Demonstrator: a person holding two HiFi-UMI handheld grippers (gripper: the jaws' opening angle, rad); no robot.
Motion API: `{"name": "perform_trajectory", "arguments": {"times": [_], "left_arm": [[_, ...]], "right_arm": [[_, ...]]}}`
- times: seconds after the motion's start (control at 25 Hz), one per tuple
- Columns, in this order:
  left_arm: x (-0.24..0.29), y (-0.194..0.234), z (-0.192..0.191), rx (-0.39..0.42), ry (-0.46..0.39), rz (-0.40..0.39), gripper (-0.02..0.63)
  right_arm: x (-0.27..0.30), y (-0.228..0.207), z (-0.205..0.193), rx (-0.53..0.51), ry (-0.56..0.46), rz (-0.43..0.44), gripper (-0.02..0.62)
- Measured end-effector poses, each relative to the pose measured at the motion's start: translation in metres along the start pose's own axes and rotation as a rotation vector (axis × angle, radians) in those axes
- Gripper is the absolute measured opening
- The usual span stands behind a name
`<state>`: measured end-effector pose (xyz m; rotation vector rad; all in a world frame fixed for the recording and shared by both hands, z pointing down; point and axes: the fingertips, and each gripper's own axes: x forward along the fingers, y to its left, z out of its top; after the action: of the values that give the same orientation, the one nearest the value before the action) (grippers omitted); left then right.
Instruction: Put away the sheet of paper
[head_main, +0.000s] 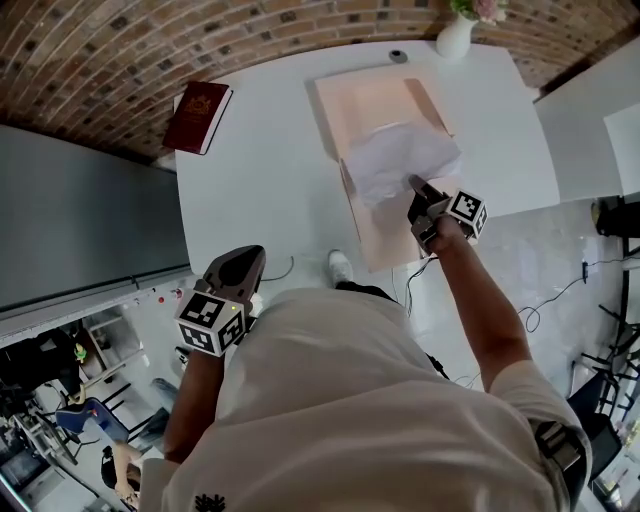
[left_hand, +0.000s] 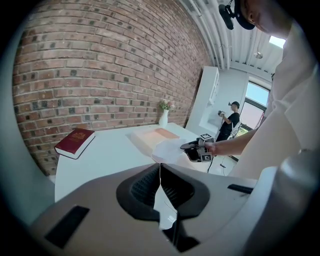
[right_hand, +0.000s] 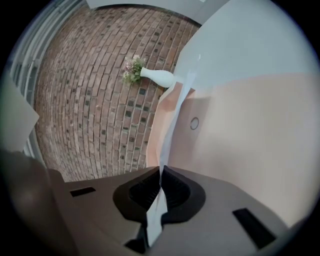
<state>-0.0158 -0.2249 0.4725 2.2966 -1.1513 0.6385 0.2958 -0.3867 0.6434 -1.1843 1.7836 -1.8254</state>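
A white sheet of paper (head_main: 400, 160) hangs crumpled over an open peach folder (head_main: 370, 100) on the white table (head_main: 260, 170). My right gripper (head_main: 412, 182) is shut on the sheet's near edge. In the right gripper view the paper (right_hand: 172, 125) runs edge-on out of the closed jaws (right_hand: 161, 172) and over the folder's inner face (right_hand: 240, 135). My left gripper (head_main: 245, 262) hangs shut and empty by the table's near edge, close to my body. From the left gripper view, its jaws (left_hand: 160, 167) meet, and the sheet (left_hand: 170, 150) and right gripper (left_hand: 192, 146) show beyond.
A dark red book (head_main: 197, 115) lies at the table's far left corner. At the far edge, beside a small round object (head_main: 398, 56), is a white vase (head_main: 455, 35) with flowers. A brick wall runs behind the table. A person (left_hand: 230, 120) stands far off.
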Motion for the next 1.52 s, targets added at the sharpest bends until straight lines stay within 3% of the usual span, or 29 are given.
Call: {"name": "perform_trajectory", "arguments": {"times": [1.52], "left_arm": [[-0.037, 0.034, -0.014, -0.111, 0.015, 0.176, 0.025]], "right_arm": [[0.130, 0.006, 0.059, 0.027, -0.083, -0.034, 0.028]]}}
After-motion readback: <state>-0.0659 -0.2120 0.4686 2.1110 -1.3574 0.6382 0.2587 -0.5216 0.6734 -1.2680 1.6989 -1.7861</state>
